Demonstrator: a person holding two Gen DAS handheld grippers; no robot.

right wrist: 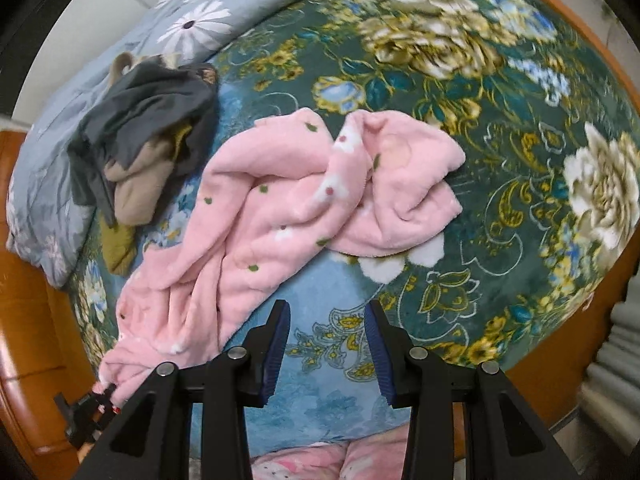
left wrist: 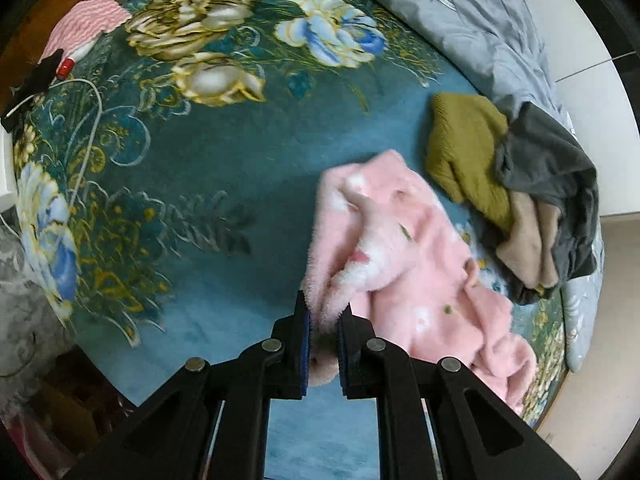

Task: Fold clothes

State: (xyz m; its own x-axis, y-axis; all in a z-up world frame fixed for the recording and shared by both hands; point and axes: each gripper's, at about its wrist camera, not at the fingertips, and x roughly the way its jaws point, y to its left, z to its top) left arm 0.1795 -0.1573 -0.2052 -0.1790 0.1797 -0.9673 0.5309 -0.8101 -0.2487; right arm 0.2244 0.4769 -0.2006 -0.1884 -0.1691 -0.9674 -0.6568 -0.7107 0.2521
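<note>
The left claw [left wrist: 323, 334] has its two black fingers with blue pads pressed onto an edge of the fluffy pink fleece garment with white flowers and small green dots [left wrist: 404, 264], pinching a fold of the plush cloth between them. The garment lies crumpled on the bed, on a teal and dark green plush bedspread printed with large cream, gold and blue flowers [left wrist: 208, 168], and trails away from the pinched edge toward the right of the left wrist view.

The right claw [right wrist: 325, 340] is spread wide and holds nothing; it hangs above a bare part of the bedspread [right wrist: 500, 208], just beside the near edge of the pink garment [right wrist: 280, 208], whose lower end runs off to the left of its fingers.

Beyond the garment sits a loose heap of other clothes: a mustard-yellow knitted piece [left wrist: 464, 148], a dark grey garment [left wrist: 548, 160] and a beige one [left wrist: 528, 240], touching one another. Behind the heap lies a grey quilt with white daisy print [right wrist: 192, 28]. At the far left of the bedspread a thin white cable [left wrist: 90, 128] lies near a pink-and-white striped cloth [left wrist: 86, 24].
</note>
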